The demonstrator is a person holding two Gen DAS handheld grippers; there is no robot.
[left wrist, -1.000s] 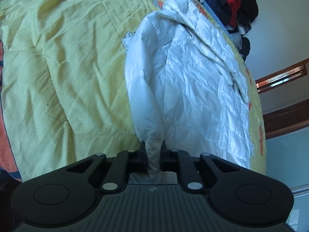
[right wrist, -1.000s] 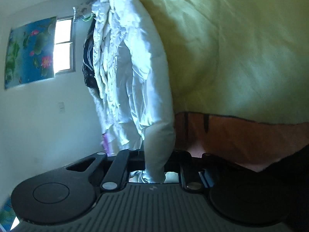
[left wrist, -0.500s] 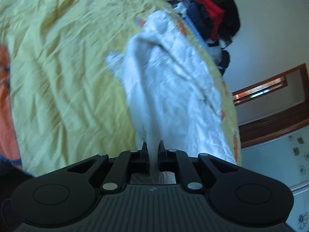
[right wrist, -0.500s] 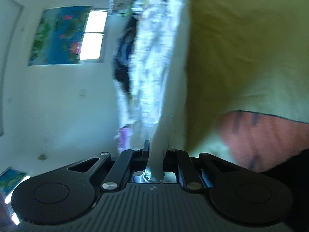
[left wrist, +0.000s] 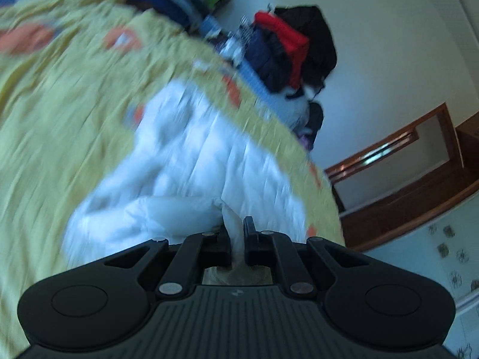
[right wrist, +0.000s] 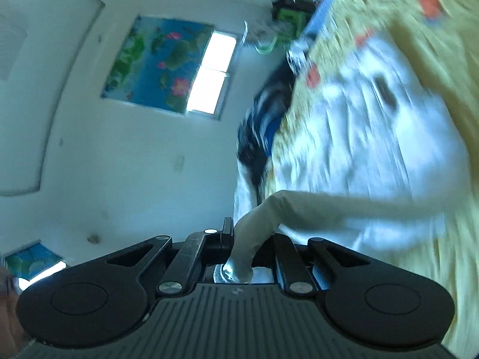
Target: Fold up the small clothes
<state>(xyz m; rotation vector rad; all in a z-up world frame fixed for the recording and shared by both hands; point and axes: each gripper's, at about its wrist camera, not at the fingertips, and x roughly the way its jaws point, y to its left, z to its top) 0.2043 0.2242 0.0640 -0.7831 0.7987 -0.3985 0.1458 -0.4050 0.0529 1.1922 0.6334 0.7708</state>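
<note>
A: Where is the white quilted puffer jacket [left wrist: 191,161]?

B: It lies spread on the yellow bedspread with orange patches [left wrist: 60,113], on the bed. Both views are motion-blurred, so the stitching is soft.

A: And the left gripper [left wrist: 236,233]?

B: Its jaws are closed tight on a narrow pinch of the jacket's fabric, which rises from the garment straight up between them. The gripper tilts downward toward the bed.

A: The right gripper [right wrist: 245,239]?

B: Its jaws are nearly closed too, clamped on a thicker roll of the same jacket [right wrist: 374,137]. That roll stretches off to the right, taut, back to the rest of the garment. This gripper points roughly level and is rolled, so the bed runs up the right side of its view.

A: What lies beyond?

B: A heap of dark, red and blue clothes [left wrist: 287,51] at the far edge of the bed, a white wall, a bright window [right wrist: 209,74] beside a blue flowered hanging [right wrist: 155,65], and brown wooden trim [left wrist: 404,161].
</note>
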